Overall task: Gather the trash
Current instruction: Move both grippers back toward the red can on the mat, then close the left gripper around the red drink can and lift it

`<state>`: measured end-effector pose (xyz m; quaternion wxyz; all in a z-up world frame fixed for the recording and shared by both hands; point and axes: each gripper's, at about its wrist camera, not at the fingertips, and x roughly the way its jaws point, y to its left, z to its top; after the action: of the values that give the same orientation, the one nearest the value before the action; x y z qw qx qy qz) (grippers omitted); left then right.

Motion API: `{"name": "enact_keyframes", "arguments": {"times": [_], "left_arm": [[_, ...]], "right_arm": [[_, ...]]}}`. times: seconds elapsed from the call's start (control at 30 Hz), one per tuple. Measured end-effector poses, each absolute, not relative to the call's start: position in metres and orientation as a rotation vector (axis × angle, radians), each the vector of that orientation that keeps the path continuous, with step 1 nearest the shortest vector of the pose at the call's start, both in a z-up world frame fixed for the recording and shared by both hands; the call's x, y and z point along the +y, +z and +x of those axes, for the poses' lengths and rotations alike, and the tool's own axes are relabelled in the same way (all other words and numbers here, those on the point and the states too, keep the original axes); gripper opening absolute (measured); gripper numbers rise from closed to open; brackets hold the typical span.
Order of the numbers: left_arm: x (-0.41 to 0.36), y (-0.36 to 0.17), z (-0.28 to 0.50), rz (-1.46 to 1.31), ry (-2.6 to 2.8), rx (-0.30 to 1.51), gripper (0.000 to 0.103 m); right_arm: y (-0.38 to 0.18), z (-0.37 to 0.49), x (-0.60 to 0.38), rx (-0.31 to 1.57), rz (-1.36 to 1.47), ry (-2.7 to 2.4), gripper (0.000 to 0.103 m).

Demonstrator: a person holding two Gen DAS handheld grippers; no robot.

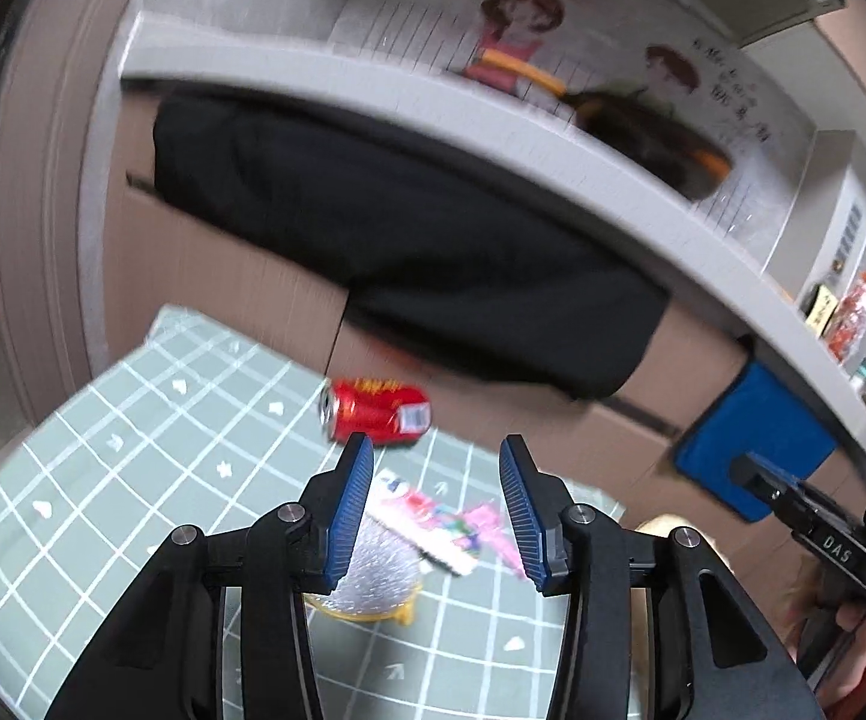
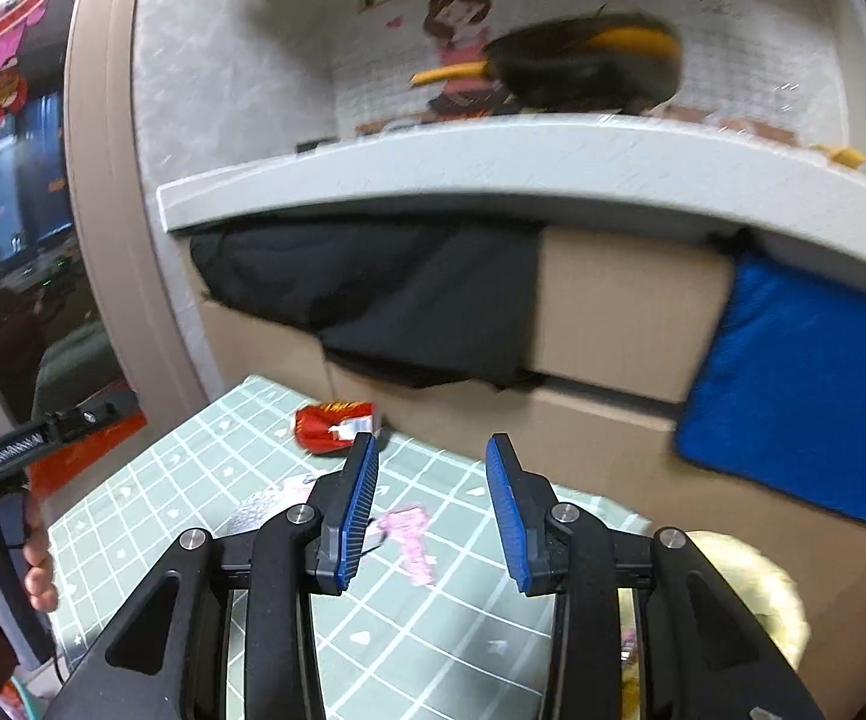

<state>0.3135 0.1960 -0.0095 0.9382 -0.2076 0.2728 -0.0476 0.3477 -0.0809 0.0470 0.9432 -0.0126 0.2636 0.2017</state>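
A: Left wrist view. Report gripper state and trash positions, referenced to the grid mat [image 1: 102, 480].

B: Left gripper [image 1: 436, 510] has its jaws spread wide, holding nothing. A red can [image 1: 375, 414] lies on its side at the mat's far edge, just beyond the left fingertip, against the cardboard box [image 1: 288, 288]. A silver wrapper [image 1: 375, 576] with a yellow rim lies on the mat under the left finger. A colourful flat packet [image 1: 433, 525] and a pink scrap [image 1: 487, 519] lie on the mat between the fingers.

A: Right wrist view. Same items.

B: Right gripper [image 2: 433, 510] also has its jaws wide apart and empty. The red can [image 2: 333, 420] lies at the mat's [image 2: 463, 630] far edge, beyond and left of the left fingertip. The pink scrap [image 2: 411, 540] lies on the mat between the fingers, nearer the left one. The silver wrapper [image 2: 258, 510] sits left of the fingers, partly hidden. A round yellow object [image 2: 751, 588] sits off the mat's right side; blurred, type cannot be told.
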Motion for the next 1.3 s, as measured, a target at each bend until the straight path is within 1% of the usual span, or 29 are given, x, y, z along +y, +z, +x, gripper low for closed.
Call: {"name": "enact_keyframes", "arguments": {"times": [0.17,0.27,0.5,0.67,0.77,0.9,1.1,1.2,1.23,1.3], "left_arm": [[0.209,-0.063,0.370,-0.492,-0.093,0.666,0.045],[0.209,-0.084,0.406,-0.536,-0.048,0.689,0.045],[0.221,-0.106,0.484,-0.607,0.080,0.673,0.045],[0.227,-0.121,0.539,-0.541,0.084,0.745,0.045],[0.231,-0.133,0.558,-0.523,0.028,0.808,0.045],[0.231,-0.148,0.569,-0.514,-0.128,0.928,0.045],[0.221,-0.142,0.534,-0.461,-0.260,0.945,0.046],[0.210,-0.143,0.515,-0.478,-0.331,0.988,0.046],[0.205,-0.143,0.511,-0.479,-0.355,1.001,0.047],[0.192,-0.141,0.499,-0.458,-0.391,1.019,0.052]], "right_arm": [[0.011,0.382,-0.067,0.618,-0.027,0.432,0.036],[-0.013,0.400,-0.070,0.671,-0.002,0.426,0.036],[-0.047,0.426,-0.085,0.725,-0.001,0.399,0.036],[-0.063,0.438,-0.094,0.767,0.017,0.408,0.036],[-0.070,0.440,-0.097,0.781,0.000,0.418,0.036],[-0.075,0.442,-0.096,0.801,-0.017,0.448,0.036],[-0.074,0.438,-0.095,0.804,-0.033,0.479,0.036],[-0.074,0.434,-0.095,0.807,-0.033,0.491,0.036],[-0.074,0.432,-0.096,0.807,-0.032,0.494,0.036],[-0.073,0.427,-0.096,0.803,-0.033,0.503,0.036]]}}
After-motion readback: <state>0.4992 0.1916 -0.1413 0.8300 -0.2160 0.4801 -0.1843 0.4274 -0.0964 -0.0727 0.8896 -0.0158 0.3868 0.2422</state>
